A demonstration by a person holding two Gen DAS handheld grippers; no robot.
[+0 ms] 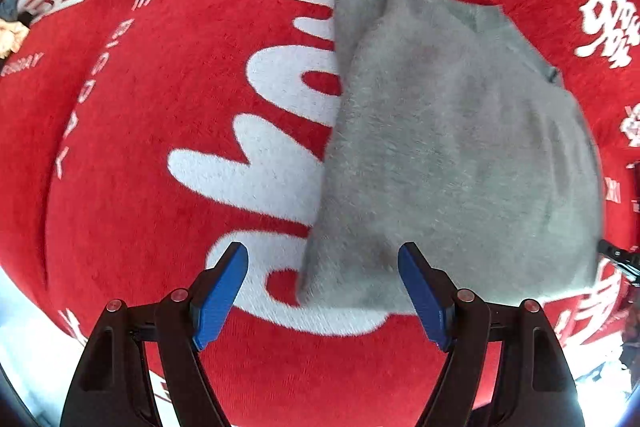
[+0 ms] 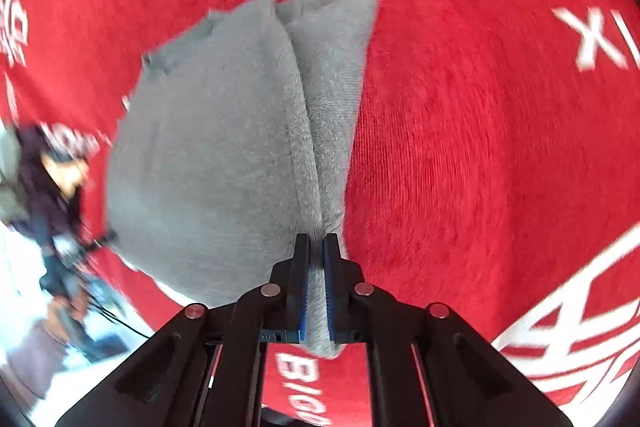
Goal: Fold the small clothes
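Note:
A small grey fuzzy garment point(image 1: 448, 147) lies folded on a red plush cloth with white lettering point(image 1: 160, 107). My left gripper point(image 1: 323, 261) points straight down over the garment's near left corner, open, its blue pads point(image 1: 220, 295) wide apart and holding nothing. In the right wrist view the same grey garment point(image 2: 208, 147) shows a raised fold running up from my right gripper point(image 2: 316, 247), which is shut on that grey fabric; the cloth is pinched between the blue pads point(image 2: 304, 291) and bunches out behind them.
The red cloth point(image 2: 480, 147) covers the whole surface around the garment. A person in dark clothes point(image 2: 48, 187) is at the left edge of the right wrist view, blurred. A crumpled pale item point(image 1: 12, 35) lies at the far left.

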